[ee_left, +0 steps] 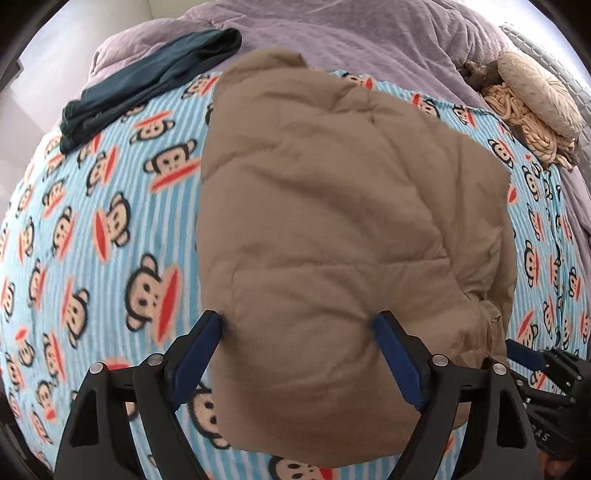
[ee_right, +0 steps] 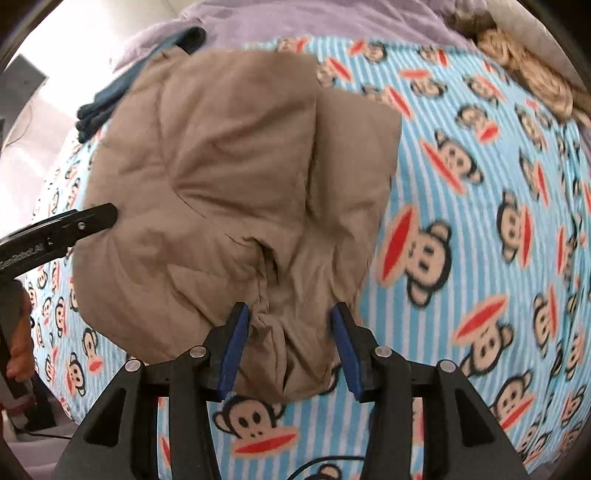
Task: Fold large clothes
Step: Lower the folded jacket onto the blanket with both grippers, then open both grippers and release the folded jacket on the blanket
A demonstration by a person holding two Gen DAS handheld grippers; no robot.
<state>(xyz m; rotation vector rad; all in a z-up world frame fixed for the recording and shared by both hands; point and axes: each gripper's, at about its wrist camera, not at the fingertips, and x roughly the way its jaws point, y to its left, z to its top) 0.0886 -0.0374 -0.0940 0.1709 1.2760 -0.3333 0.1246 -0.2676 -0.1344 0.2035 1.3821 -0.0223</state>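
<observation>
- One tan jacket, centre frame, on one monkey blanket.
- Two claws: left gripper and right gripper, both spread wide, the jacket's edge between their fingers.
- One dark garment, upper left.

Padded garment was plain tan. Blanket had light-blue and white stripes with red-mouthed monkey faces. Duvet was lilac, folded cloth dark teal, gripper pads blue.
</observation>
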